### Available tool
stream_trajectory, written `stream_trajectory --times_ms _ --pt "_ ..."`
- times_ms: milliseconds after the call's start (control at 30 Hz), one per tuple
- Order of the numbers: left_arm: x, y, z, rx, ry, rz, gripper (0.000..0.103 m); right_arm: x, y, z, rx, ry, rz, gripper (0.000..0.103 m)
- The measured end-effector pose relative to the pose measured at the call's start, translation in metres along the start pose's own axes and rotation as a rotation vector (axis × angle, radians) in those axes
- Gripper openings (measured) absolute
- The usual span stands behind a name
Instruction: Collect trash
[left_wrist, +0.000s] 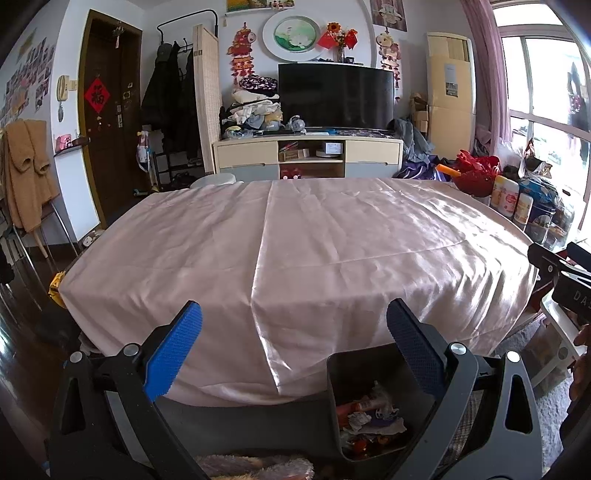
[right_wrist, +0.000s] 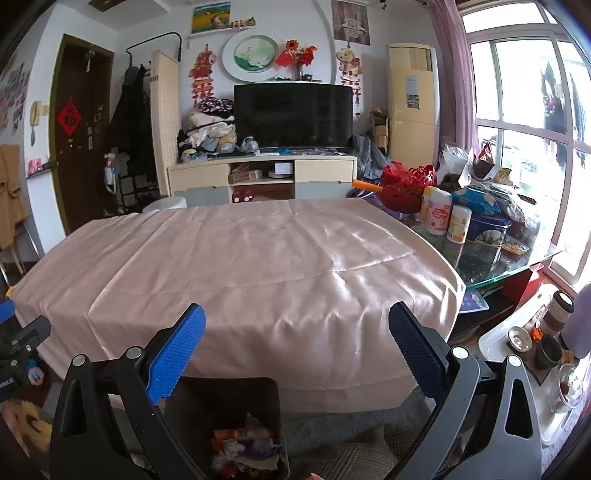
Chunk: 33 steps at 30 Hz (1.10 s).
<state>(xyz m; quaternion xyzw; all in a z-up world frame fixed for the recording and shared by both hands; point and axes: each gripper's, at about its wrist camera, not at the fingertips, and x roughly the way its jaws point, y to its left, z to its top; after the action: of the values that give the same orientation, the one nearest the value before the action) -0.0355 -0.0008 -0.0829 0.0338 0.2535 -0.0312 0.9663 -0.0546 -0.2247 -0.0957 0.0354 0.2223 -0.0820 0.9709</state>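
Claw status: the left claw (left_wrist: 293, 347) is spread wide with nothing between its blue pads, and the right claw (right_wrist: 297, 349) is spread the same way, also carrying nothing. Both hover off the near edge of the desk (left_wrist: 295, 240), level and pointed forward across it.

Directly below, on the floor against the near edge, stands a dark trash bin (left_wrist: 369, 410). It holds crumpled paper and wrappers (right_wrist: 245, 448). In the left wrist view the bin sits under the right-hand finger; in the right wrist view it sits under the left-hand finger, so the bin lies between the two claws.

The pink cloth (right_wrist: 240, 258) covering the desk shows no loose trash anywhere from near edge to far edge. By this evidence, collection appears complete or nearly so.

Beyond the right edge of the cloth, on bare glass, stand bottles (right_wrist: 437, 218), a blue tin (right_wrist: 487, 229) and a red basket (right_wrist: 402, 186).

Hazards:
- A low forward move may snag the glossy cloth and drag it off the near edge.
- A downward move may strike the bin rim and tip the contents out.
- A sweep toward the right edge may topple the bottles.

Each claw is partly visible at the edge of the other's view, so they are near one another.
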Motion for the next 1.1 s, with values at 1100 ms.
stream_trajectory --times_ms 1100 --pt "0.0000 0.0013 -0.0004 -0.004 -0.003 0.000 0.095 0.0025 0.0072 0.0008 -0.004 0.010 0.011 0.100"
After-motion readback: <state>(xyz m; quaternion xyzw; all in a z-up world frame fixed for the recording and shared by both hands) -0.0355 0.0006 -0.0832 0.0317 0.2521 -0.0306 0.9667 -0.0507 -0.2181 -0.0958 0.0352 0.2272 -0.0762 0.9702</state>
